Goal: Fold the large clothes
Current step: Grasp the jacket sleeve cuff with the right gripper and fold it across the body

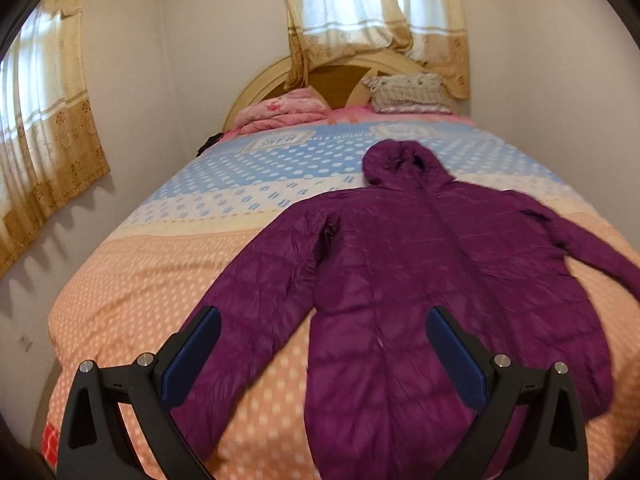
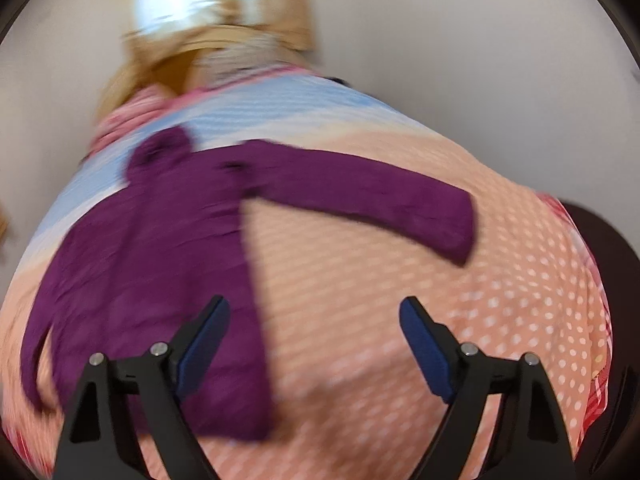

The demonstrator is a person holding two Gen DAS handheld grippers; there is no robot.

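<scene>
Bedroom w/ cream walls; bed w/ polka-dot peach-and-blue bedspread (image 1: 132,280). Purple quilted hooded jacket (image 1: 400,280) lies flat, sleeves spread, just ahead of left gripper (image 1: 323,320), jaws wide, empty. Right gripper (image 2: 314,316) also wide, jacket ahead-left; view blurred.

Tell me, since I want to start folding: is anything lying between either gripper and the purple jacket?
Nothing visible does. The purple hooded jacket lies flat on the bed, and both the left gripper and right gripper hang open above it.
</scene>
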